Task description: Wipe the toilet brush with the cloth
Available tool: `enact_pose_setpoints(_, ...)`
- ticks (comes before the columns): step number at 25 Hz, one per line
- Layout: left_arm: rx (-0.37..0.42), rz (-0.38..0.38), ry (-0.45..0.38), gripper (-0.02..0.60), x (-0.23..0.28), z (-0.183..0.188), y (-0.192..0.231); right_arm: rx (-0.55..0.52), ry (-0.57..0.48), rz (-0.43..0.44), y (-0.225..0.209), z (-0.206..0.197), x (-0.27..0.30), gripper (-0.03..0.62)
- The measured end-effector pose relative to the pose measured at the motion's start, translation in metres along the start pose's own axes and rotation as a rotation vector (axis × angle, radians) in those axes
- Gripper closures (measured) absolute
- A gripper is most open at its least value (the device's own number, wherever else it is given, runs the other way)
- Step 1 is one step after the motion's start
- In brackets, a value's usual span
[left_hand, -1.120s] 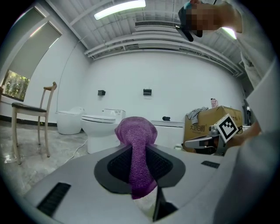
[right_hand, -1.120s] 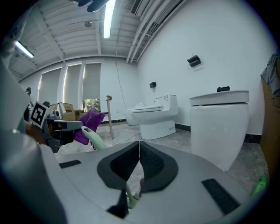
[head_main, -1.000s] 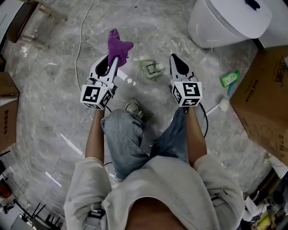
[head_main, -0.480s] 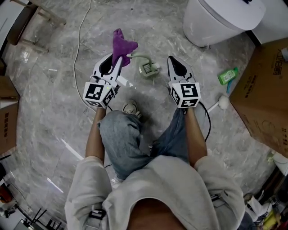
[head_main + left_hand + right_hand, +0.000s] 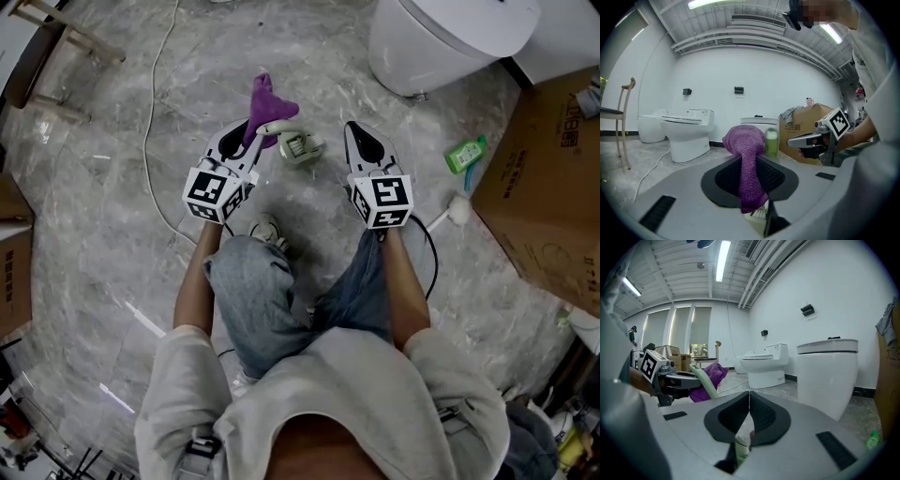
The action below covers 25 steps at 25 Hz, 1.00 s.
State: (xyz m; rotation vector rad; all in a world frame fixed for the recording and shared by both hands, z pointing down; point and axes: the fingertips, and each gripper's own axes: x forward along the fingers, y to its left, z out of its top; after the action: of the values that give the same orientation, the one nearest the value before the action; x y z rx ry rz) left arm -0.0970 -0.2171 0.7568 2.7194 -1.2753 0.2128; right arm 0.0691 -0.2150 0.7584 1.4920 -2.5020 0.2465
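My left gripper is shut on a purple cloth, which sticks up past the jaws and hangs between them. The cloth lies against the curved pale green handle of the toilet brush, whose holder stands on the floor between the two grippers. In the right gripper view the green handle crosses in front of the cloth at the left gripper's tip. My right gripper hovers just right of the holder, jaws shut with nothing between them.
A white toilet stands at the upper right, with a cardboard box beside it. A green bottle and a white brush lie on the marble floor to the right. A cable runs along the left. The person's knees are below the grippers.
My left gripper has carried the cloth to the right, up against the green brush handle. The right gripper has stayed shut beside the holder.
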Motion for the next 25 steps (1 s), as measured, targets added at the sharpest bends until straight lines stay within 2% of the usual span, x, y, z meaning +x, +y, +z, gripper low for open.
enact_pose_setpoints(7, -0.058, -0.045, 0.043, 0.486, 0.026, -0.033, -0.009, -0.015, 0.021, -0.022, -0.006, -0.005, -0.003, 0.563)
enact_pose_setpoints(12, -0.1, -0.072, 0.106, 0.486, 0.044, -0.064, -0.014, -0.015, 0.035, -0.042, -0.014, -0.01, -0.004, 0.563)
enact_pose_setpoints(20, -0.081, -0.117, 0.238, 0.486, 0.057, -0.107, -0.024, -0.025, 0.058, -0.039, -0.013, -0.019, -0.005, 0.563)
enact_pose_setpoints(25, -0.103, -0.087, 0.219, 0.486, 0.049, -0.103, -0.017, -0.025, 0.06, -0.036, -0.013, -0.021, -0.005, 0.563)
